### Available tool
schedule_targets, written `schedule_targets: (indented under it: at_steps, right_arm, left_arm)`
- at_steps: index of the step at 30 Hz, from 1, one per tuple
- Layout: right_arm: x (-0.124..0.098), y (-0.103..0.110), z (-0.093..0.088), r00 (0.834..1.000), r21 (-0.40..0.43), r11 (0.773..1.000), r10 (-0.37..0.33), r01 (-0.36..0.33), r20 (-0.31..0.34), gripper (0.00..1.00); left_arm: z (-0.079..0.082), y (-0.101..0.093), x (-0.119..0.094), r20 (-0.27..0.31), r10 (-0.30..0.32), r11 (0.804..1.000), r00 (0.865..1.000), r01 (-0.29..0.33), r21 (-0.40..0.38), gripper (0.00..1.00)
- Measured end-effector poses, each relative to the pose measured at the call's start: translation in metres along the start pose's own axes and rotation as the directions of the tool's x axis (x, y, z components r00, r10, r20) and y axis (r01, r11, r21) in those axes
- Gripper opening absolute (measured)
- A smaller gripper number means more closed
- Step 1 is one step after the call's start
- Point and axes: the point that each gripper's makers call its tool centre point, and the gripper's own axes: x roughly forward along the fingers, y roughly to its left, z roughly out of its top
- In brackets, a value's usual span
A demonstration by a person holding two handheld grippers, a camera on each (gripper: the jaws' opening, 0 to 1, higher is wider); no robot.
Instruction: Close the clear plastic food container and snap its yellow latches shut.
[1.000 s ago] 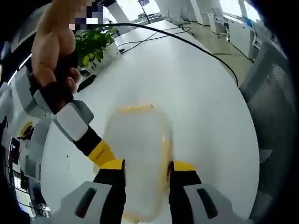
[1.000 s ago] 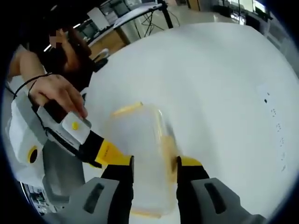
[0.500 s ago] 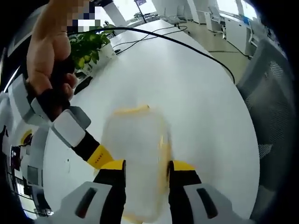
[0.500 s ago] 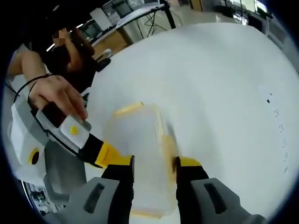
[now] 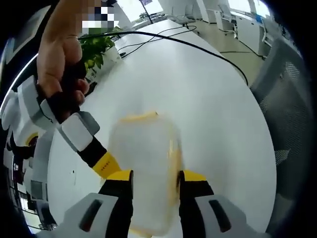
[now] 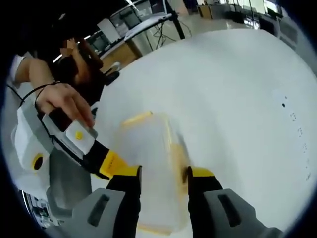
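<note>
Out in the middle of the white round table (image 5: 218, 99), we've got both the left gripper (image 5: 155, 179) and right gripper (image 6: 161, 177) squeezing the clear rectangular plastic food container (image 5: 144, 168), so it could probably skid sideways before the yellow latches (image 6: 177, 157) click.

Container (image 5: 146, 168): clear plastic, cloudy and faintly frosted, smooth walls. Latches (image 5: 140, 116) on it: opaque yellow plastic, satin.
Counter (image 5: 208, 99) under the container: white, smooth, matt, with a soft sheen.
Left gripper (image 5: 155, 191) at the container: black matt pads, yellow plastic tips, grey moulded plastic body.
Right gripper (image 6: 162, 191): same finish.
Cable (image 5: 198, 44) beyond the container: black, glossy.
</note>
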Motion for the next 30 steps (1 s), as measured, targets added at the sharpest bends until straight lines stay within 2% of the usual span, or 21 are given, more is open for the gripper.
schedule_targets:
  at_steps: [7,13,15,16,17,20,30]
  right_arm:
    - [0.001,0.002,-0.002,0.999,0.029,0.999,0.016,-0.015,-0.036,0.35]
    - [0.002,0.008,-0.006,0.995,0.049,0.999,0.018,-0.013,-0.103,0.32]
    - [0.002,0.009,-0.008,0.995,0.071,0.997,0.028,-0.021,-0.094,0.31]
    - [0.002,0.010,-0.010,0.995,0.067,0.997,0.029,-0.023,-0.091,0.30]
    - [0.004,0.010,-0.013,0.997,0.095,0.995,0.018,-0.010,-0.081,0.29]
    - [0.002,0.019,-0.017,0.996,0.077,0.997,0.035,-0.028,-0.087,0.28]
    - [0.005,0.019,-0.014,0.997,0.074,0.997,0.034,-0.028,-0.076,0.31]
  left_arm:
    - [0.000,0.001,0.000,0.001,-0.001,1.000,1.000,0.001,-0.003,0.29]
    - [0.000,0.000,0.000,-0.008,0.003,1.000,1.000,-0.003,-0.006,0.28]
    - [-0.003,0.000,-0.001,-0.018,0.027,0.999,0.999,-0.027,-0.017,0.26]
    - [-0.002,0.004,0.002,-0.016,0.035,0.999,0.999,-0.035,0.010,0.26]
    - [-0.002,0.002,0.003,-0.019,0.015,1.000,1.000,-0.015,0.002,0.26]
    - [-0.001,0.000,0.000,-0.015,0.040,0.999,0.999,-0.040,0.017,0.26]
    - [0.000,-0.001,0.000,-0.014,0.043,0.999,0.999,-0.043,0.033,0.27]
